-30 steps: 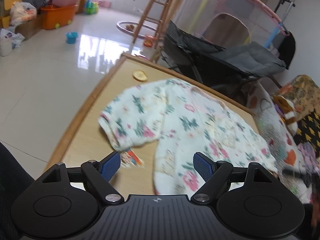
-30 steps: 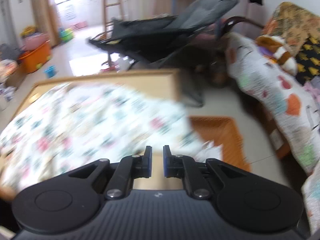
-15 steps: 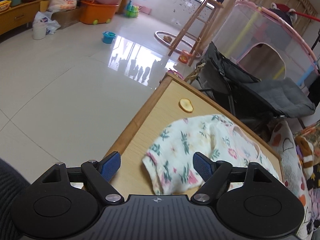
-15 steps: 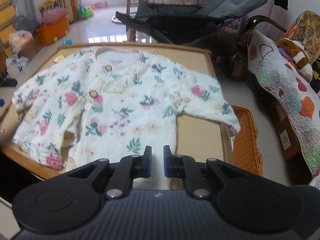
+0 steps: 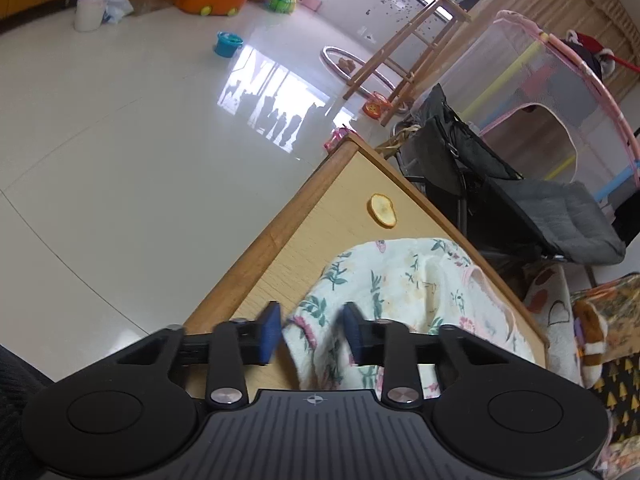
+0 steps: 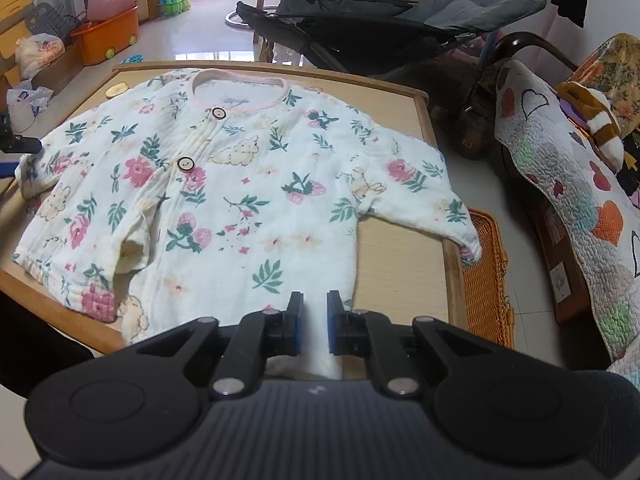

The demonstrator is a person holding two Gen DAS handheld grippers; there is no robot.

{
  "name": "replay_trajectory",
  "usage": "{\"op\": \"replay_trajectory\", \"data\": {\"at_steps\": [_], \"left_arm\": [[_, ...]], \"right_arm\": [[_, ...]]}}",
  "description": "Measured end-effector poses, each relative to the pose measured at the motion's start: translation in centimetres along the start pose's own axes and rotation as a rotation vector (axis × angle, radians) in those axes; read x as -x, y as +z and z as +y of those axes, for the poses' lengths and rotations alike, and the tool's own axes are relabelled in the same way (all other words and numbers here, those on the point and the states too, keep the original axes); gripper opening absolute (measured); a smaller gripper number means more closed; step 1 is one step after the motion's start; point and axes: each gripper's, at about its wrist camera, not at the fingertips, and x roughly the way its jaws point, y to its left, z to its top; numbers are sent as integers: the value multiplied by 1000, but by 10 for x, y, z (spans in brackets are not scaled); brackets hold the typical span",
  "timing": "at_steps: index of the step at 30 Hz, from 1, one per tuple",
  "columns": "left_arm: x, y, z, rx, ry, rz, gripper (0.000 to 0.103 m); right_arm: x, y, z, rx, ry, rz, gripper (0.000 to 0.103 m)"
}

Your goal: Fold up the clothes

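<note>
Two grips at risk: left gripper (image 5: 311, 334) closing round sleeve cuff (image 5: 310, 330), right gripper (image 6: 311, 326) pinched on hem (image 6: 316, 354); either thin bite could slip free.

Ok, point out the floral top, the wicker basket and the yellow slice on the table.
floral top (image 6: 240, 184): right wrist view, chest panel.
wicker basket (image 6: 486, 280): right wrist view, woven side.
yellow slice (image 5: 383, 209): left wrist view, its middle.

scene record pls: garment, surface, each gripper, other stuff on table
garment: floral baby top, spread flat, front up, buttoned
surface: wooden table; one sleeve hangs over its edge
left gripper: fingers closing around the other sleeve cuff
right gripper: shut on the hem
other: yellow slice near table corner
beside table: orange basket
</note>
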Motion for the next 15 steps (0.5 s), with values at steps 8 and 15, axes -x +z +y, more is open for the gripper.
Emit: {"op": "replay_trajectory", "data": {"at_steps": [8,15], "left_arm": [[-1,4,-30,-139,-37,-93,12],[6,15,-66,-355,-41,-171,12]], "right_arm": [[-2,-1,-3,-15,-1,10,11],[-3,-3,-6,-30,7,12,11]]}}
